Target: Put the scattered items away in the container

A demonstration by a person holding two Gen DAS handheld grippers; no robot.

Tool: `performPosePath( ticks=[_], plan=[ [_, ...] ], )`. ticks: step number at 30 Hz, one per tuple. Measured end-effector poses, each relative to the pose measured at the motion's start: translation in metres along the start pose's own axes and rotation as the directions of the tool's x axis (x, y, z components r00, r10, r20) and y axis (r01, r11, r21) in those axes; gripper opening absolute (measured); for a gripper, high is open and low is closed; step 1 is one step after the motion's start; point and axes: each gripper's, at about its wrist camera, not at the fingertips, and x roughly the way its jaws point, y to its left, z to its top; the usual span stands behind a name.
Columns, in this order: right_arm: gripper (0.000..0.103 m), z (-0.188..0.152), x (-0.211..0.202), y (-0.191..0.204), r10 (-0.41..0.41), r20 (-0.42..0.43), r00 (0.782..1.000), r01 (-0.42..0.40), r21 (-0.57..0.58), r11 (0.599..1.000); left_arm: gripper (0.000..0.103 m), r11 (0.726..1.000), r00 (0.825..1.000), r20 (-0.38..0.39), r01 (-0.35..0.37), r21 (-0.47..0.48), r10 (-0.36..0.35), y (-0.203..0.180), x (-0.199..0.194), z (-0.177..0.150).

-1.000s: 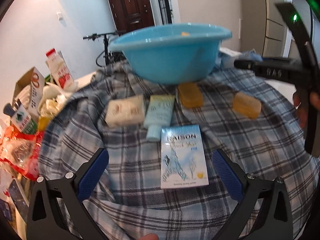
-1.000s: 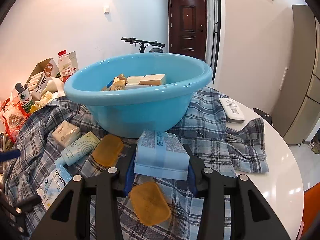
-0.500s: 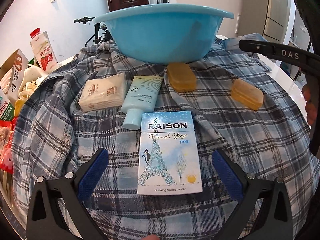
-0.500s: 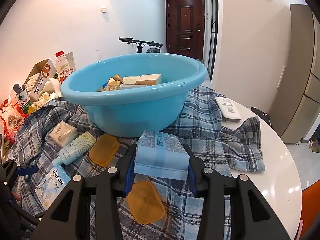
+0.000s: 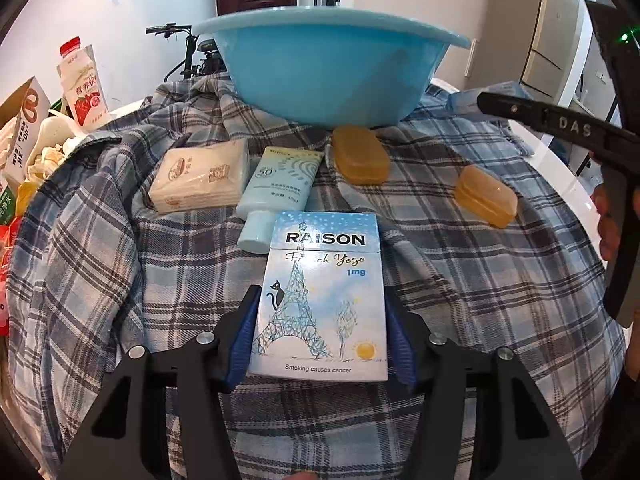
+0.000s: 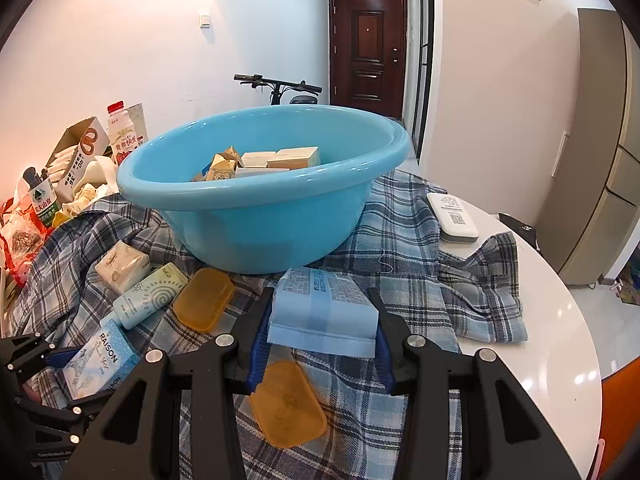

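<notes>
A blue basin (image 6: 264, 216) sits mid-table on the plaid cloth (image 5: 480, 280), ready for loose items. The right gripper (image 6: 322, 320) pinches a blue packet (image 6: 324, 308) before it; the left gripper (image 5: 318, 320) clamps a cigarette box (image 5: 320, 296) nearer the table's front edge.

You can read "RAISON", "French Yogo", "1mg" and "Smoking causes cancer" on the cigarette pack (image 5: 320, 300) at lower centre of the left view. The pale tube (image 5: 280, 184) above it shows "50+". "DAS" stands on the black gripper bar (image 5: 560, 124) at the right edge. Chinese print on the milk carton (image 5: 82, 88), upper left, is too small to read.
</notes>
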Motion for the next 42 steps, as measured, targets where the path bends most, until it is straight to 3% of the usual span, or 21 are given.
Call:
performPosePath(
  ticks=[28, 31, 35, 42],
  plan=[
    [0.045, 0.002, -0.005, 0.006, -0.007, 0.008, 1.0, 0.008, -0.029, 1.0, 0.056, 0.999, 0.977, 0.211, -0.03, 0.035, 0.022, -0.012, -0.077, 0.043],
    [0.045, 0.003, -0.01, 0.006, 0.001, 0.022, 1.0, 0.0, -0.025, 1.0, 0.056, 1.0, 0.972, 0.234, -0.014, 0.023, 0.009, -0.014, -0.082, 0.051],
    [0.045, 0.006, -0.023, 0.001, 0.002, 0.05, 0.999, -0.002, 0.0, 1.0, 0.056, 0.997, 0.961, 0.273, -0.061, 0.051, 0.045, -0.019, -0.092, 0.057],
    [0.045, 0.01, -0.055, -0.001, -0.003, 0.107, 0.994, 0.0, 0.029, 1.0, 0.056, 0.994, 0.949, 0.31, -0.081, 0.067, 0.056, -0.015, -0.101, 0.073]
  ],
)
